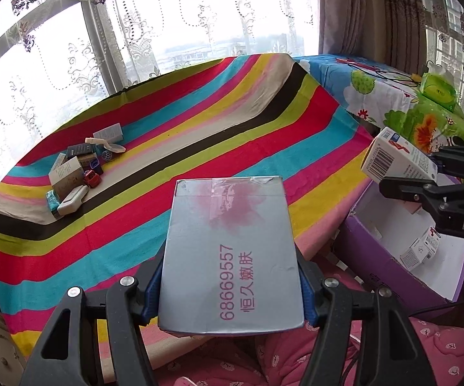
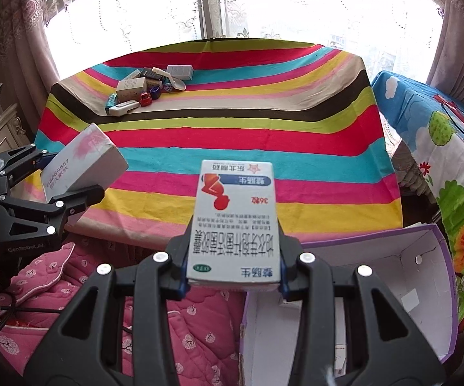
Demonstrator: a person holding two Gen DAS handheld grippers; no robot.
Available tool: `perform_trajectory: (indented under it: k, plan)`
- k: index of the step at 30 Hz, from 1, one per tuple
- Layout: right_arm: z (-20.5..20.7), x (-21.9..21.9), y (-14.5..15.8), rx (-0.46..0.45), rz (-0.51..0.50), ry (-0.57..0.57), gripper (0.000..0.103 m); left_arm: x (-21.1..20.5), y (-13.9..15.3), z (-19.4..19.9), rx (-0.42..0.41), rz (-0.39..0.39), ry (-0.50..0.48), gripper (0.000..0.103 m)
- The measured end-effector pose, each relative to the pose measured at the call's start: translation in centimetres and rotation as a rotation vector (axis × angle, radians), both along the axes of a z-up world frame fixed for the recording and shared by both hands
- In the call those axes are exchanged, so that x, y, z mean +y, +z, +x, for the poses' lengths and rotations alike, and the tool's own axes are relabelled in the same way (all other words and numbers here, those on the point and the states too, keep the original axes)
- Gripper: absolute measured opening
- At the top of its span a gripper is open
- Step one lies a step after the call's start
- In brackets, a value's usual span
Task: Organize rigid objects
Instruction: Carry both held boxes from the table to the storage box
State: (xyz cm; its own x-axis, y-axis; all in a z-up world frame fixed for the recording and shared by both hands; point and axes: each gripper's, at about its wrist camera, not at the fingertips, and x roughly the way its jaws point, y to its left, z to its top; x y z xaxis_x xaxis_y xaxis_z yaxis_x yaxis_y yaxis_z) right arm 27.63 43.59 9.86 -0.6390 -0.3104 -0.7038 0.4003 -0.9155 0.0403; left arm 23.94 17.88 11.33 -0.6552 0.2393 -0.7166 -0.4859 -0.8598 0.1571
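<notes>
My left claw (image 1: pixel 232 292) pinches a grey box (image 1: pixel 230 251), my right claw (image 2: pixel 233 267) a medicine box (image 2: pixel 235 222); the purple bin (image 2: pixel 424 257) holds little, and a pile (image 2: pixel 148 90) waits near the table's far-left corner.

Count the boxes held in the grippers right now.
2. A grey box sits clamped in the left gripper; a white medicine box sits clamped in the right gripper.
</notes>
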Motion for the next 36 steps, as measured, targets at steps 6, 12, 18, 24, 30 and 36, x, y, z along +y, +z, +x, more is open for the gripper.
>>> perform_trajectory:
  k: [6,12,18,24,30,36]
  plan:
    - [0.8,3.2,-0.1,0.003,-0.028,-0.062,0.044,2.8,0.0,0.6,-0.011,-0.025,-0.067,0.066]
    - [1.2,6.8,-0.8,-0.013,-0.058,-0.143,0.044,6.0,-0.1,1.1,-0.035,-0.055,-0.152,0.066]
    - [1.8,9.8,-1.5,-0.024,-0.075,-0.218,0.044,11.3,0.1,2.5,-0.021,-0.107,-0.283,0.066]
    - [2.4,12.6,-2.1,-0.023,-0.064,-0.295,0.044,16.0,-0.5,4.4,-0.024,-0.16,-0.415,0.066]
    - [3.2,15.8,-2.4,-0.017,-0.037,-0.389,0.044,19.2,-1.8,6.1,-0.06,-0.198,-0.517,0.066]
    - [3.6,18.4,-2.9,-0.029,0.004,-0.465,0.044,21.3,-3.0,7.2,-0.077,-0.23,-0.581,0.066]
